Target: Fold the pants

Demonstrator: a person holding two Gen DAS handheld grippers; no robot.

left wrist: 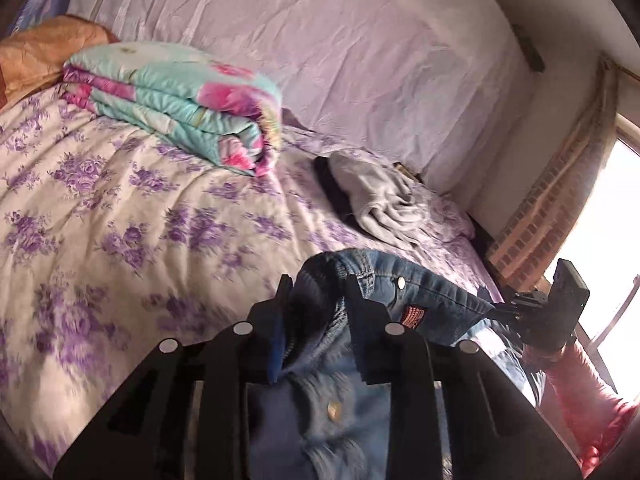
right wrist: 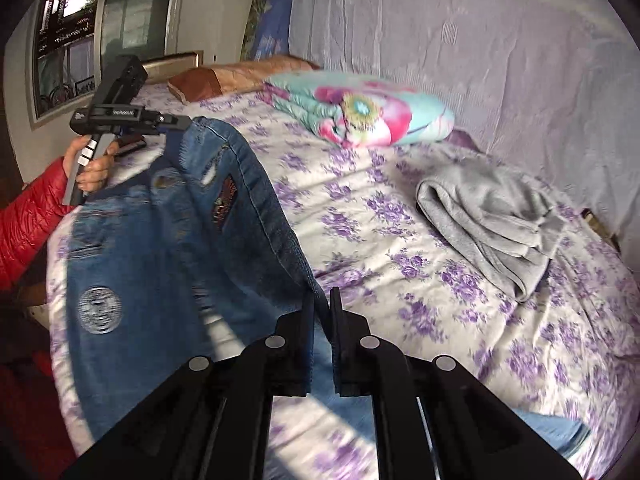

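Observation:
Blue jeans (left wrist: 424, 288) with a red patch and frayed tears hang stretched between my two grippers above the flowered bed (left wrist: 100, 200). My left gripper (left wrist: 320, 284) is shut on a bunched part of the waistband near a metal button. In the right wrist view the jeans (right wrist: 160, 240) run from the left gripper (right wrist: 176, 122), held by a hand (right wrist: 94, 172) in a red sleeve, down to my right gripper (right wrist: 322, 296). The right gripper is shut on the denim's edge. The left wrist view shows the right gripper (left wrist: 500, 308) pinching the far end of the waistband.
A folded floral quilt (left wrist: 180, 100) (right wrist: 360, 112) lies by the draped wall. A crumpled grey garment (left wrist: 380, 196) (right wrist: 492, 216) lies on the bed (right wrist: 400, 280). An orange pillow (right wrist: 248, 72) sits at the head end. A bright window (left wrist: 616, 200) is at the right.

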